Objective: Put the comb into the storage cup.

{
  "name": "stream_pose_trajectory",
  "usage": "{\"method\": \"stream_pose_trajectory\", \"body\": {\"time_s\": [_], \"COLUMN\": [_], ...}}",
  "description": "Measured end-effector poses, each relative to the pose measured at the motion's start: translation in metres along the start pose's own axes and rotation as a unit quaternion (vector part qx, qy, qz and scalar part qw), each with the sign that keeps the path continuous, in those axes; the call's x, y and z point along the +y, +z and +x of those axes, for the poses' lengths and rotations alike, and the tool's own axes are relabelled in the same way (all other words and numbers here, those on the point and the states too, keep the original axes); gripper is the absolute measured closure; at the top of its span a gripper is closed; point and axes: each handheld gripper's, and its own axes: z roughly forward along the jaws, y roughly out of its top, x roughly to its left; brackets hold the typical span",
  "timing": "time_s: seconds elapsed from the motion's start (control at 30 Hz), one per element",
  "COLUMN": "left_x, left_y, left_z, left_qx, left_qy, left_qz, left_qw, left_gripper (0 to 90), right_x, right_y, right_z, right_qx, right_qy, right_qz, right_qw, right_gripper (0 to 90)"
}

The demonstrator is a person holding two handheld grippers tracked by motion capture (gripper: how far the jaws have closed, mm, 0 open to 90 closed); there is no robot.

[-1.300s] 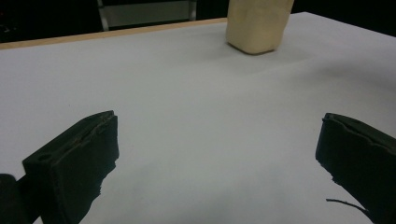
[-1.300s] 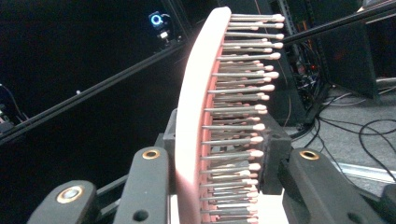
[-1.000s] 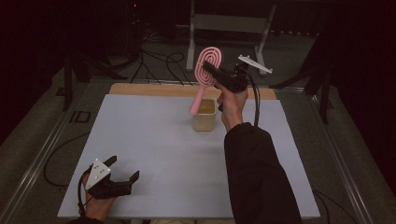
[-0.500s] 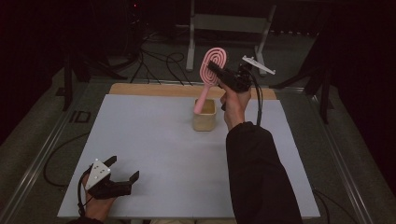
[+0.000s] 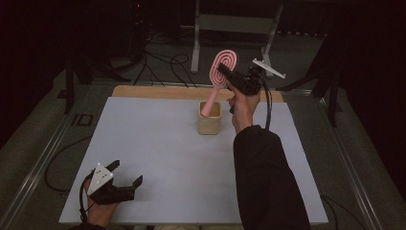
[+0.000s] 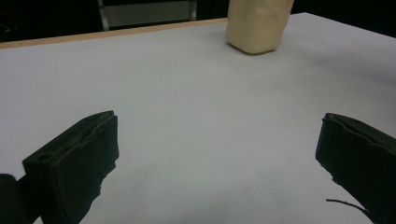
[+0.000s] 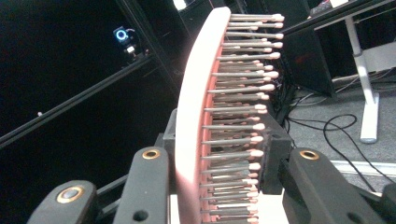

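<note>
in the high view, the right hand-held gripper (image 5: 224, 73) is clenched on the head of a pink hairbrush (image 5: 219, 79), which tilts with its handle end down in a small beige cup (image 5: 209, 120) near the far middle of the table (image 5: 158, 143). the cup looks light and stands free, so the likeliest upset is the handle levering against the rim and tipping or dragging the cup if the brush swings sideways instead of travelling along its own slant. the left hand-held gripper (image 5: 125, 178) rests released at the near left edge, well apart from the cup, so nothing steadies the cup.

in the left gripper view, the two jaws stand wide with bare table between them, and the cup (image 6: 258, 25) sits far ahead. it would take a long reach to brace it in time.

in the right gripper view, the hairbrush (image 7: 201, 116) stands edge-on between the jaws, one on its smooth curved back and the other on the bristle (image 7: 243, 100) side. bristles give under pressure, so the hold may be soft; the head could twist or slide, and letting go early could let the brush topple and pull the cup over.
</note>
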Motion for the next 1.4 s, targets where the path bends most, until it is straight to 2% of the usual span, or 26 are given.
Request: {"method": "stream_pose_trajectory", "body": {"time_s": [0.33, 0.77, 1.4], "left_x": [0.000, 0.000, 0.000], "left_y": [0.000, 0.000, -0.001], "left_z": [0.000, 0.000, -0.001], "left_qx": [-0.001, -0.001, 0.000], "left_qy": [-0.002, -0.001, 0.000], "left_qz": [0.000, 0.000, -0.003], "left_qw": [1.0000, 1.0000, 1.0000], "left_gripper": [0.0, 0.0, 0.0], "right_x": [-0.002, -0.004, -0.013], "right_y": [0.000, -0.001, 0.005], "right_z": [-0.005, -0.012, -0.016], "right_qx": [-0.012, -0.035, -0.047], "right_qy": [0.000, 0.011, 0.012], "right_qz": [-0.002, -0.018, -0.018], "right_qw": [0.9999, 0.9992, 0.9986], "right_gripper": [63.9, 63.9, 63.9]}}
